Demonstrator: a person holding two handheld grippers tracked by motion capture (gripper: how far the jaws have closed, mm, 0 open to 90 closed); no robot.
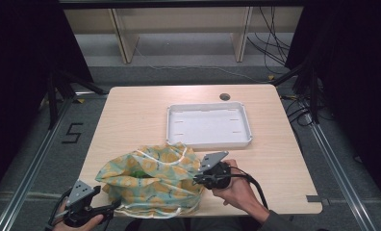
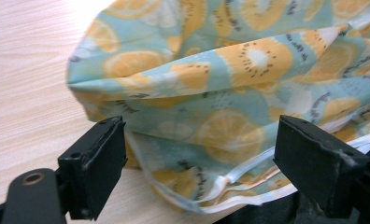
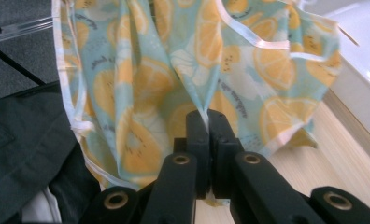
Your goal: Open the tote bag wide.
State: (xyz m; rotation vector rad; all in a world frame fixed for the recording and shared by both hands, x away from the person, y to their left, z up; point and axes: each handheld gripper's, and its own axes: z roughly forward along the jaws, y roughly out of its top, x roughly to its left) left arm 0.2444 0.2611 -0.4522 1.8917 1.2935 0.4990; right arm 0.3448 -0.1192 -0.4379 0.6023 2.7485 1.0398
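Now pinching a fold of the fruit-print bag at its right side: right gripper. Spread wide at its near-left corner (not gripping): left gripper, bag between them.

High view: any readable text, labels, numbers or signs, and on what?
"5": a black mark shaped like the digit, on the grey floor left of the table.
The fabric bag carries a citrus-slice print and no words; the white tray bears no lettering.
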